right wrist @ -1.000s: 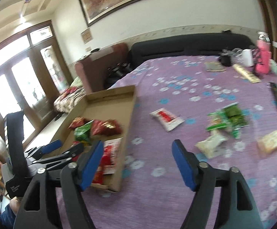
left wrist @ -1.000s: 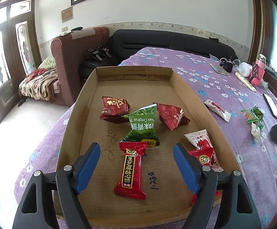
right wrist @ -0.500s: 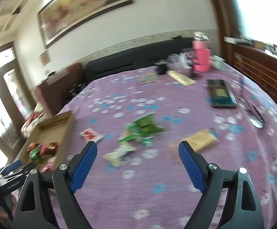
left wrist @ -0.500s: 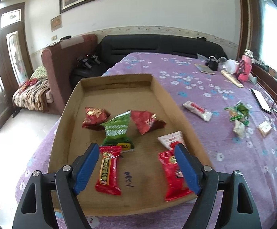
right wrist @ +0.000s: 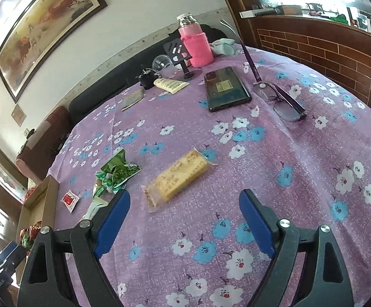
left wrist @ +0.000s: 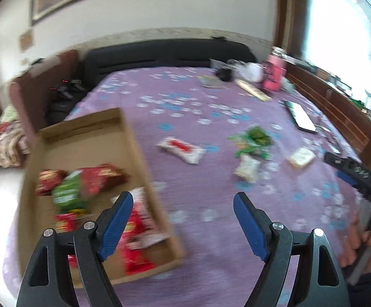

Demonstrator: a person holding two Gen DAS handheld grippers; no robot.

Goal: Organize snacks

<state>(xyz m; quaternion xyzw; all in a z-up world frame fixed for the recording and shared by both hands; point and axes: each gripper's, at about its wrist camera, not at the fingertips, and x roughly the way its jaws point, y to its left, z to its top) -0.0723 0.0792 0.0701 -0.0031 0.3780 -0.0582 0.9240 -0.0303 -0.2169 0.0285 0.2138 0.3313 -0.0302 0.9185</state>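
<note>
The right gripper (right wrist: 184, 217), jaws apart and empty, hovers over the yellow wrapped snack bar (right wrist: 177, 179) at 12 o'clock on the purple flowered table (right wrist: 300, 179). It is probably light, with slippery film; grip across its narrow middle.

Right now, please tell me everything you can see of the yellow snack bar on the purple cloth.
The yellow snack bar is a long rectangular block in a clear wrapper with crimped ends. It lies flat and diagonal on the flowered purple cloth, apart from the green packets. The open right hand-held gripper is just short of it, not touching.
</note>
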